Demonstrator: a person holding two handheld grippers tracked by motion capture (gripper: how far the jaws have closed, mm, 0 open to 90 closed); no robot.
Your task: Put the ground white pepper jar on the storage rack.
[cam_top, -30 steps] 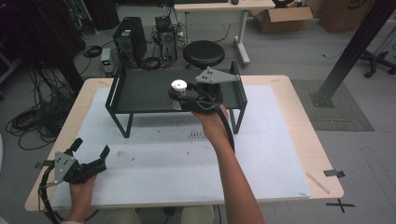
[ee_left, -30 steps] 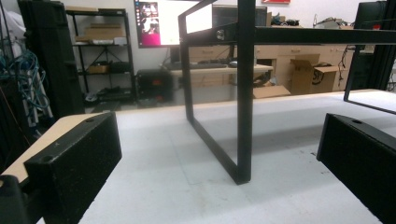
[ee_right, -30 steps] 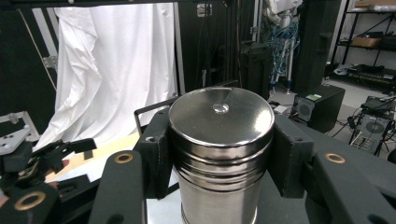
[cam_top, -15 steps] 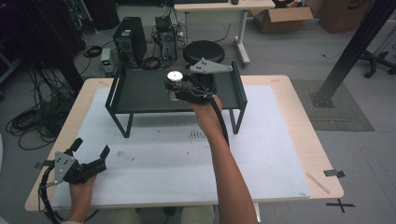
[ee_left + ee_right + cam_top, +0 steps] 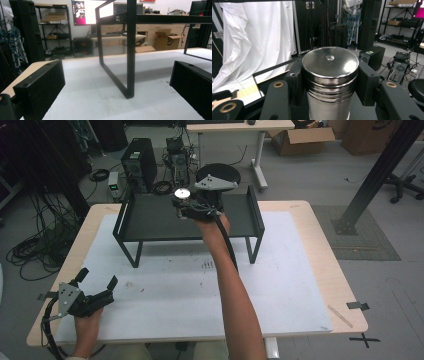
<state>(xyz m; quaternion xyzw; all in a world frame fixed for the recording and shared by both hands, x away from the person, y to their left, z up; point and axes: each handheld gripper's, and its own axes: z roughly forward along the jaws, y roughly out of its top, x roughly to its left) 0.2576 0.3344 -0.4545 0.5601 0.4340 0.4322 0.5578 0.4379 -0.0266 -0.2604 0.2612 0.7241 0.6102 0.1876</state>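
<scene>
The right gripper (image 5: pixel 184 206) has carried the shiny cylindrical metal canister (image 5: pixel 181 194) from frame centre toward the upper left. It has crossed the black metal shelf rack (image 5: pixel 150 217) to its far edge.

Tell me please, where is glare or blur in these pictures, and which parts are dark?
Right gripper view: the steel can is sharp, with a bright sheen on its lid; the white curtain looks nearly overexposed. Left gripper view: the monitor glares white and pink, and the near jaws are soft. High view: even, dim light; the rack casts a faint shadow on the mat.
</scene>
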